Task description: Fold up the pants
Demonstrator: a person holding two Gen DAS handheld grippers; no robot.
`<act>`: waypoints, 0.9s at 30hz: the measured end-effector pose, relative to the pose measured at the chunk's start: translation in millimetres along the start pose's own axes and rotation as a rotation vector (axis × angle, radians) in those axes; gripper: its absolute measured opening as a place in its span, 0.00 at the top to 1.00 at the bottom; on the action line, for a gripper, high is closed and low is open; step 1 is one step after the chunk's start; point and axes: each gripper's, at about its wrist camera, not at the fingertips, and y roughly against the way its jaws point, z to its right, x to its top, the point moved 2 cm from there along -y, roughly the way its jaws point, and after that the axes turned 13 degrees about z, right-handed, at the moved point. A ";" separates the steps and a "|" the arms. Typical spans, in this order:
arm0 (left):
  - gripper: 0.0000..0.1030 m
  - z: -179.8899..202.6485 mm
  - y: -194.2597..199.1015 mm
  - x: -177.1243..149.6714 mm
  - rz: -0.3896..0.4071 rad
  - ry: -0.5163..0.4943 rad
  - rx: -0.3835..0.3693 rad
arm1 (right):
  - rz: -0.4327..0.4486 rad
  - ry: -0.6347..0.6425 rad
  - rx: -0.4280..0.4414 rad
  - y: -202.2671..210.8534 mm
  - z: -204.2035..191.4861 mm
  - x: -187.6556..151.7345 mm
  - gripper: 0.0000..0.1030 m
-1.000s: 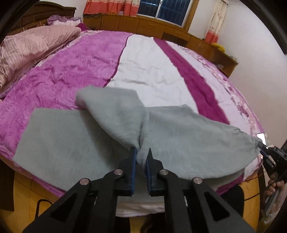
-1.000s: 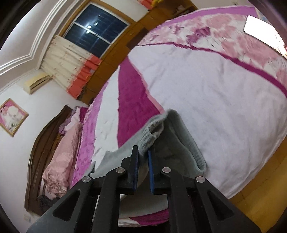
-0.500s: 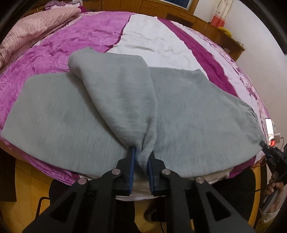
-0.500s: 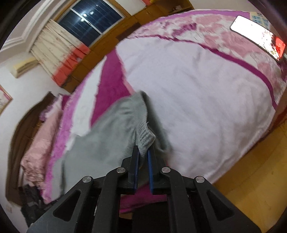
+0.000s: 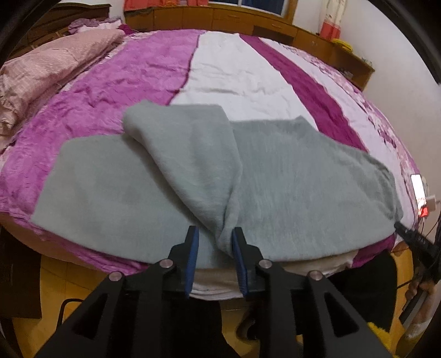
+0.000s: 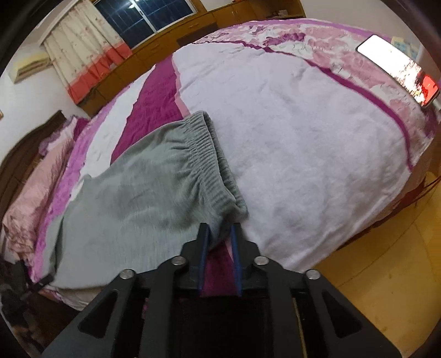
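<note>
Grey pants (image 5: 289,176) lie across the near edge of the bed (image 5: 226,74), one leg twisted up and over the middle. My left gripper (image 5: 215,236) is open at that twist; the cloth lies between its jaws, touching the right pad. In the right wrist view the ribbed waistband (image 6: 204,154) lies flat on the white stripe. My right gripper (image 6: 219,231) is open at the waistband's near corner, with grey cloth still between its jaws.
A lit phone (image 6: 397,66) lies on the bed's right edge, also in the left wrist view (image 5: 419,190). Pink pillows (image 5: 46,68) sit at the far left. Wooden cabinets (image 5: 248,19) line the back wall. Yellow floor (image 6: 386,289) lies below the bed.
Both grippers were shut on the pants and have opened. The waistband has dropped flat onto the bed. The pants now lie spread along the near edge.
</note>
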 end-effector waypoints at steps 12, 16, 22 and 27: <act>0.70 -1.6 1.9 58.0 0.090 -0.020 0.041 | 0.070 0.189 0.020 37.8 -63.3 20.0 0.84; 0.70 -0.5 -18.1 75.3 0.091 -0.012 0.045 | 0.075 0.239 0.039 33.6 -83.2 17.5 0.79; 0.70 8.9 -53.2 97.0 0.088 -0.030 0.045 | -0.006 0.248 0.047 1.8 -88.7 1.0 0.78; 0.67 19.7 -86.5 107.0 0.062 -0.044 0.058 | -0.068 0.237 0.023 -21.1 -77.5 -11.1 0.78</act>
